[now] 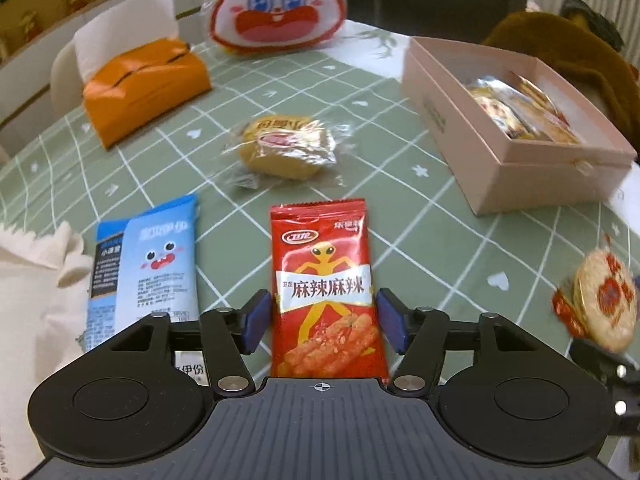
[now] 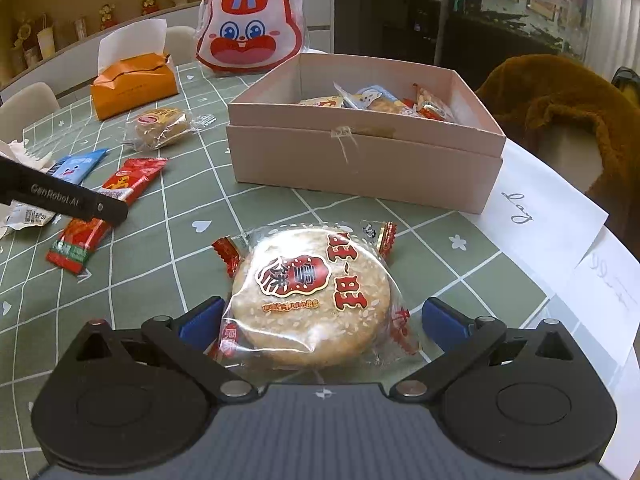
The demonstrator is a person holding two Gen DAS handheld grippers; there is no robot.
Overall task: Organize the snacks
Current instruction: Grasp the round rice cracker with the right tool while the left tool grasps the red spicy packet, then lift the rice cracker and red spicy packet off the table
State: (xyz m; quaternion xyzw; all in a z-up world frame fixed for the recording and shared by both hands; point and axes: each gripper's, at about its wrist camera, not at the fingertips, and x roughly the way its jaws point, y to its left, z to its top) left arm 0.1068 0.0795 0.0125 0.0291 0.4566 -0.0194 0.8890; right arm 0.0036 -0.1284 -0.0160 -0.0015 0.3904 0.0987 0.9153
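Observation:
My left gripper is open, its blue pads on either side of a red spicy-snack packet lying flat on the table; the packet also shows in the right wrist view. My right gripper is open around a round rice cracker in clear wrap, also seen in the left wrist view. The pink box holds several wrapped snacks; it shows in the left wrist view too. A blue packet and a wrapped yellow cake lie on the table.
An orange tissue box and a rabbit-faced bag stand at the back of the green checked tablecloth. White cloth lies at the left. White papers lie at the right edge, by a brown-covered chair.

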